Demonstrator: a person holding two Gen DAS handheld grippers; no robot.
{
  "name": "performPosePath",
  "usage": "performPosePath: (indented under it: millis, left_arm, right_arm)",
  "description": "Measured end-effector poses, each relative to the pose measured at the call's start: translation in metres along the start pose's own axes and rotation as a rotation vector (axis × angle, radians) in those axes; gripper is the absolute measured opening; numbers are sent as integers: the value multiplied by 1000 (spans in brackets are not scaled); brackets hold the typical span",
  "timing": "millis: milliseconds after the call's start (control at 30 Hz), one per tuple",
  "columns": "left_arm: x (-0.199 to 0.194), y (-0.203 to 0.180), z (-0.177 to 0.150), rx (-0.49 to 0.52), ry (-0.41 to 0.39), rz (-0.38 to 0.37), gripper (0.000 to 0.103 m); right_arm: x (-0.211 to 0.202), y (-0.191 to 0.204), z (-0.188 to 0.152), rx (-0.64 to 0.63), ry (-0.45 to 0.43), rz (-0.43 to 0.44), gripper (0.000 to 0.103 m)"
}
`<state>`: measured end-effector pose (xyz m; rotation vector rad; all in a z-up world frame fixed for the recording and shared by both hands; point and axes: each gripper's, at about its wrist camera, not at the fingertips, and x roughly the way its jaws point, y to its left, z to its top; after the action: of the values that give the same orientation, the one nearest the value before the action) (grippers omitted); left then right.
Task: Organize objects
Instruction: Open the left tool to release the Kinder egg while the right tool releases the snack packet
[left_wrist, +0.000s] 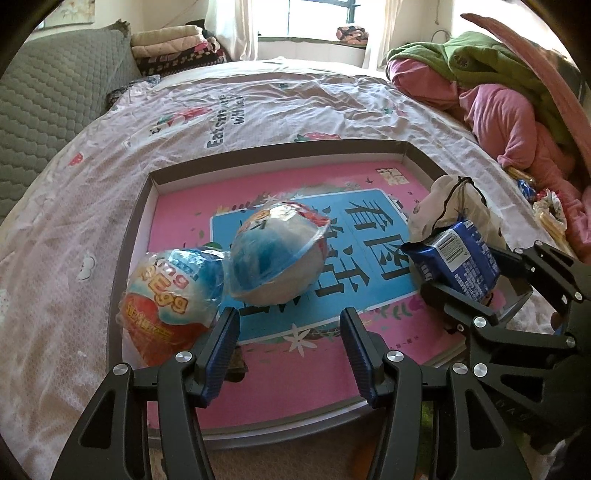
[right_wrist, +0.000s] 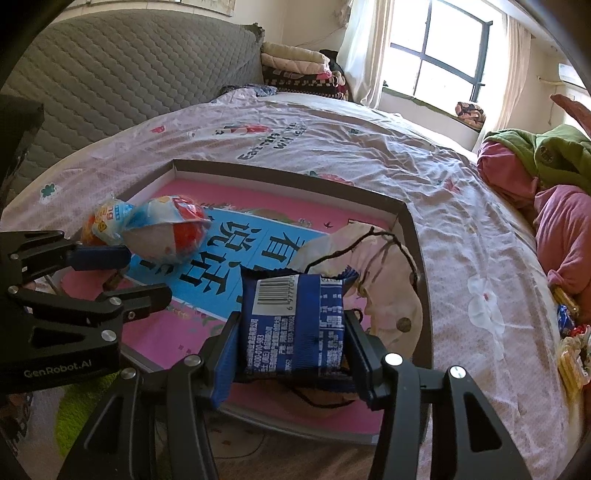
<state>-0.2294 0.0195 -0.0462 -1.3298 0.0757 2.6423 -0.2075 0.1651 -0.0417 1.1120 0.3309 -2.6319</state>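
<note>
A shallow box lid (left_wrist: 155, 184) (right_wrist: 410, 229) with a pink and blue printed floor lies on the bed. Two wrapped toy eggs sit at its left: an orange one (left_wrist: 166, 306) (right_wrist: 94, 225) and a white and blue one (left_wrist: 277, 254) (right_wrist: 166, 236). My left gripper (left_wrist: 290, 332) (right_wrist: 122, 277) hovers open just in front of the eggs, nothing between its fingers. My right gripper (right_wrist: 291, 339) (left_wrist: 476, 284) is shut on a blue snack packet (right_wrist: 295, 325) (left_wrist: 458, 258), held over the lid's right side. A cream drawstring pouch (right_wrist: 388, 288) (left_wrist: 454, 203) lies under and behind the packet.
A heap of pink and green clothes (left_wrist: 498, 103) (right_wrist: 546, 177) fills the bed's right side, with small snack wrappers (right_wrist: 569, 343) beside it. Folded blankets (left_wrist: 173, 44) are stacked by the grey quilted headboard (right_wrist: 110, 81). A patterned sheet (left_wrist: 295, 99) covers the bed around the lid.
</note>
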Motion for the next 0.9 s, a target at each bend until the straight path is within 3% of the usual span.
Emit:
performPosePath:
  millis: [900]
  left_arm:
    - [-12,-3,2,-1,-10,13,65]
  right_arm:
    - [-5,-4,5,38,7,42,56]
